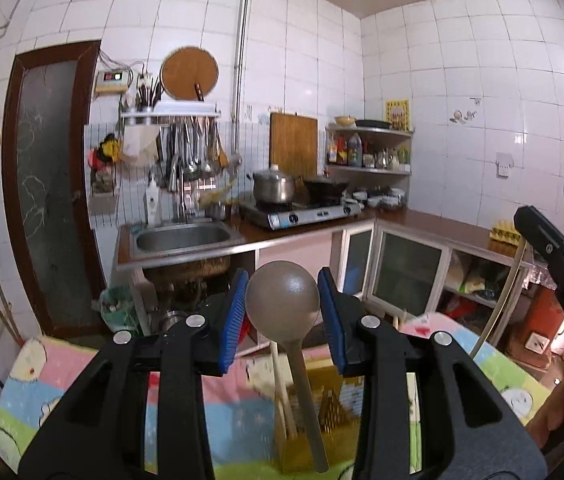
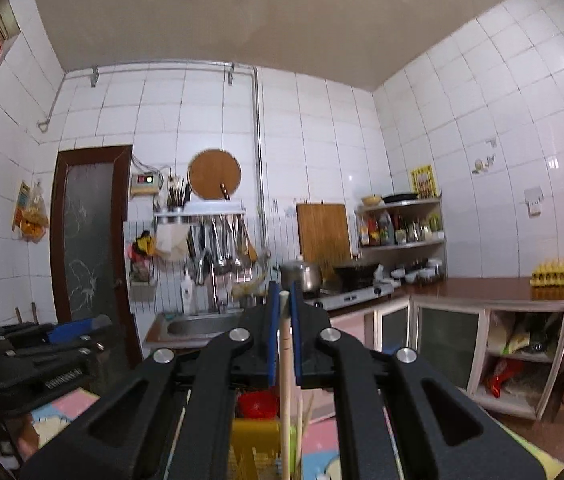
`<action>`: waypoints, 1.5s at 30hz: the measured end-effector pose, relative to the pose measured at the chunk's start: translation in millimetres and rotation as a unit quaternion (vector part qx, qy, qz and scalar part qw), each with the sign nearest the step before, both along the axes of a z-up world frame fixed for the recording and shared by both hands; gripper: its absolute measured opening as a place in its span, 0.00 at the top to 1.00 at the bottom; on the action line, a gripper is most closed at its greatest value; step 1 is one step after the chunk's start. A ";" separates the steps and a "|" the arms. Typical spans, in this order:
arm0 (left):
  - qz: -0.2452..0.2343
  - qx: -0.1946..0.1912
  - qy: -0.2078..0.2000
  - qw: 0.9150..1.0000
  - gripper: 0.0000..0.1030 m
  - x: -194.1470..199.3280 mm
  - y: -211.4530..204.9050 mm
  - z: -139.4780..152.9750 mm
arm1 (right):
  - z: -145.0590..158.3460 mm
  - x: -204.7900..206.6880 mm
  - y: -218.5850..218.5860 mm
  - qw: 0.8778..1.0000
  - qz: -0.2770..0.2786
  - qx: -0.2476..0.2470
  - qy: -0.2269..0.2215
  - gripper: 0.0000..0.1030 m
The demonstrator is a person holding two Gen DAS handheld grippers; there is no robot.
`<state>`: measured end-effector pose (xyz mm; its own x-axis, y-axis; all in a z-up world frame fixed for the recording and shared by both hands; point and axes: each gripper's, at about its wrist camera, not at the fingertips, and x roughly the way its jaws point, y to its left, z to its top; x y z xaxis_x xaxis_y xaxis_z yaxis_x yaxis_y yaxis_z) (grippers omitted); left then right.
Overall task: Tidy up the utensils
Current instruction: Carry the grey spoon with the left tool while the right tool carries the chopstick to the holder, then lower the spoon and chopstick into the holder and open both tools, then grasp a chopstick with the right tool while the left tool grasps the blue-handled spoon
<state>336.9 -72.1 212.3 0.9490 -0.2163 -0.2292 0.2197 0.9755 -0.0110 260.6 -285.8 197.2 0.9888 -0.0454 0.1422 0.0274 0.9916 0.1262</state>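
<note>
Two hand-held grippers point roughly level toward the kitchen wall. "DAS" reads on the right hand-held gripper (image 2: 285, 300), whose blue pads pinch a pale chopstick (image 2: 284, 344) running down below it. The left hand-held gripper (image 1: 283, 300) clamps a grey spoon (image 1: 282, 300) by its bowl, handle hanging toward a yellow holder (image 1: 322, 420) beneath.

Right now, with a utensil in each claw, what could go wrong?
The left claw pinches the grey-brown rounded spoon by its smooth bowl, so the long handle may swing or slip out. The right claw clamps only the tip of the thin cream chopstick, which could pivot and knock the yellow holder below.
</note>
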 end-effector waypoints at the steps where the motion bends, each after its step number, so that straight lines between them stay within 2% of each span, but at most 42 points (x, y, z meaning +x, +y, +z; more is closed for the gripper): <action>1: 0.004 0.001 -0.006 1.000 0.66 4.9 -3.3 3.7 | 4.1 4.3 1.3 1.000 -0.001 -0.001 -0.003 0.94; 6: 0.013 0.000 -0.002 1.000 0.66 30.4 -14.1 -4.6 | 3.4 32.6 6.9 1.000 -0.011 0.005 -0.003 0.94; 11: 0.028 0.011 0.010 1.000 0.66 52.2 -22.1 -43.8 | -22.0 63.7 3.4 0.999 -0.024 0.016 0.024 0.94; 18: 0.027 0.004 0.068 0.997 0.66 71.1 -13.0 -104.6 | -80.4 94.3 -5.3 0.994 -0.016 0.017 0.108 0.94; 22: 0.027 -0.012 0.103 0.994 0.65 78.9 -2.5 -121.9 | -102.7 104.4 -9.2 0.987 -0.001 0.017 0.161 0.94; 23: 0.029 -0.012 0.106 0.994 0.61 79.1 0.3 -122.8 | -105.9 103.8 -10.5 0.986 -0.001 0.016 0.167 0.93; 25: 0.033 -0.011 0.103 0.994 0.39 74.2 6.5 -118.0 | -107.8 100.7 -15.1 0.983 -0.007 0.017 0.185 0.92; 26: 0.036 -0.013 0.097 0.995 0.33 69.7 9.7 -113.7 | -107.1 97.3 -18.4 0.981 -0.009 0.023 0.191 0.80; 27: 0.042 -0.015 0.088 0.995 0.23 63.1 15.5 -106.9 | -106.2 93.0 -22.2 0.980 -0.009 0.032 0.194 0.68; 28: 0.047 -0.015 0.085 0.995 0.15 58.5 19.5 -101.7 | -105.9 87.1 -25.4 0.980 -0.009 0.040 0.194 0.45; 32: 0.047 -0.018 0.088 0.995 0.09 40.0 36.0 -88.1 | -103.8 64.1 -29.2 0.976 -0.019 0.038 0.213 0.43; 36: 0.046 -0.029 0.113 0.992 0.05 19.2 56.7 -90.1 | -112.6 45.1 -27.0 0.967 -0.021 0.046 0.251 0.43; 42: 0.054 -0.018 0.153 0.987 0.05 2.2 76.8 -115.8 | -156.7 23.9 -7.2 0.945 -0.022 0.039 0.325 0.43; 45: 0.059 -0.023 0.188 0.980 0.05 -2.4 88.9 -141.5 | -185.4 17.5 6.6 0.932 -0.017 0.036 0.361 0.43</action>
